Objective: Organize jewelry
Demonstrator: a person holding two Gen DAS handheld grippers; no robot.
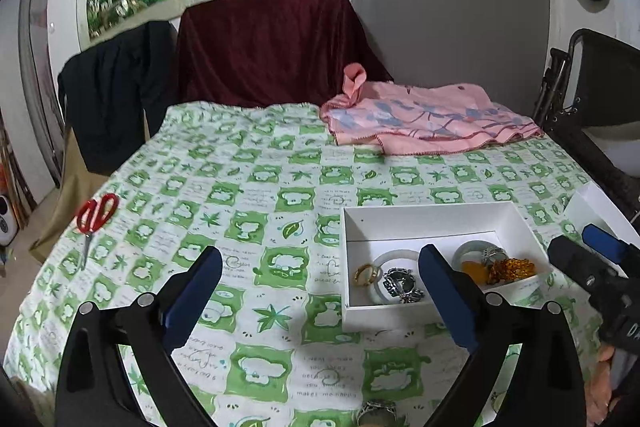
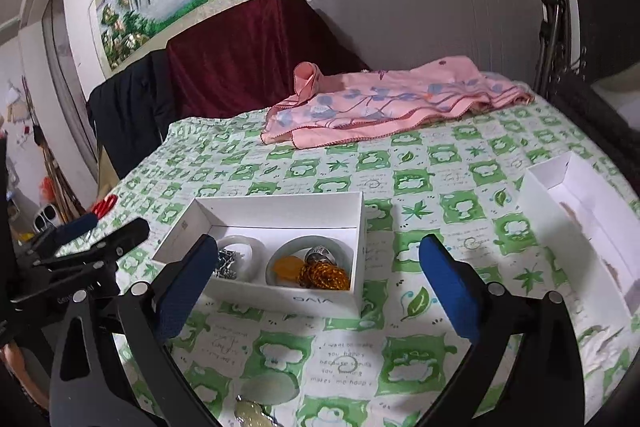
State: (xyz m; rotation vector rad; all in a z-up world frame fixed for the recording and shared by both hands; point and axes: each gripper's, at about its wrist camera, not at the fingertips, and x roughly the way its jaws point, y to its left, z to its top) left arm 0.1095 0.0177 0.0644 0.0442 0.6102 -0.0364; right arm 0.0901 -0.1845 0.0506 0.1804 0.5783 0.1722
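Observation:
A white open box (image 1: 430, 217) (image 2: 276, 205) sits on the green-patterned cloth. It holds two pale jade bangles (image 1: 386, 259) (image 2: 288, 247), a gold ring (image 1: 366, 273), a dark silver piece (image 1: 402, 285), an amber piece (image 2: 288, 267) and a gold chain (image 1: 512, 267) (image 2: 324, 275). My left gripper (image 1: 320, 291) is open and empty, just left of and before the box. My right gripper (image 2: 316, 281) is open and empty, its left finger (image 2: 186, 283) before the box's near left corner. A silver piece (image 1: 376, 413) (image 2: 252, 413) and a pale round piece (image 2: 270, 387) lie on the cloth near the bottom edge.
A second white box part (image 2: 576, 223) (image 1: 596, 211) lies to the right. Red-handled scissors (image 1: 94, 219) lie at the table's left edge. A pink folded cloth (image 1: 424, 119) (image 2: 384, 103) lies at the back right. A dark chair (image 1: 592, 79) stands at the right.

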